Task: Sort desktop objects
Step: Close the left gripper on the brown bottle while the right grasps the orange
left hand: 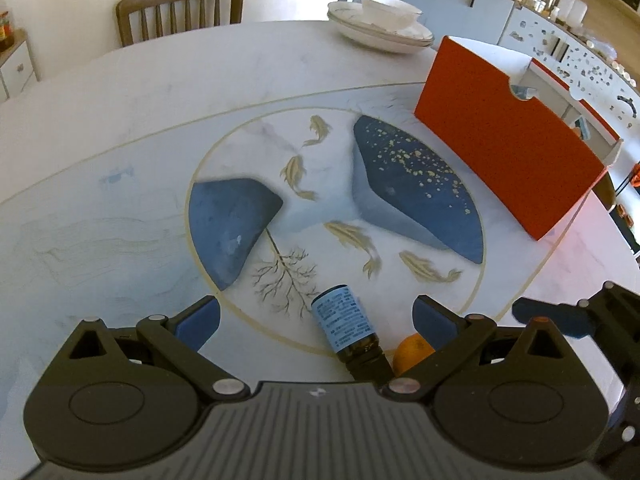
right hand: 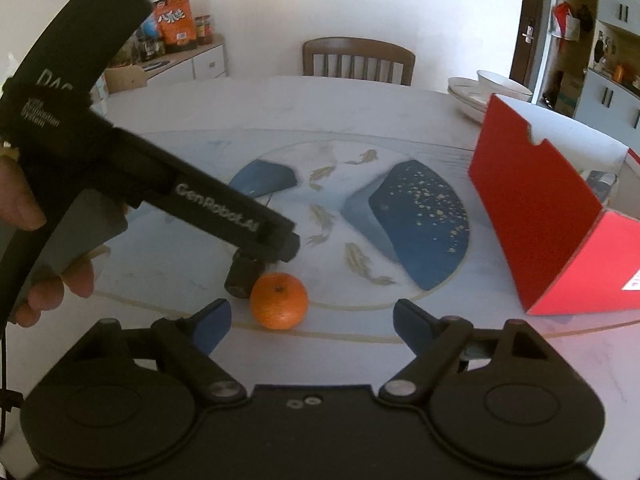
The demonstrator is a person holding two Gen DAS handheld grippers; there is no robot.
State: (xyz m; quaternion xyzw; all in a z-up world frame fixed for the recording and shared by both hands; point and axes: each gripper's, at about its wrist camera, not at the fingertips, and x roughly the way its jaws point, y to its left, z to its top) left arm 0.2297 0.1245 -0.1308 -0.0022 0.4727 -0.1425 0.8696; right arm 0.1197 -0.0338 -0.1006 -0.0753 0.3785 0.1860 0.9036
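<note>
Orange fruit (right hand: 279,301) on table (right hand: 168,264), just ahead of right gripper (right hand: 312,324), left of its centre line; jaws wide, holding nothing. Brown bottle (left hand: 346,326) lies on side between wide, empty jaws of left gripper (left hand: 316,320), fruit just beside it.

Risk, judged: two grippers crowd together; closing could nudge fruit, bottle rolls off.

Left view alone shows bottle label. Right view alone shows hand (right hand: 24,204). Red box (right hand: 536,216) farther back, right.

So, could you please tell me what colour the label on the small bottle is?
Light blue with dark print, on a brown bottle; the left wrist view shows it best.
</note>
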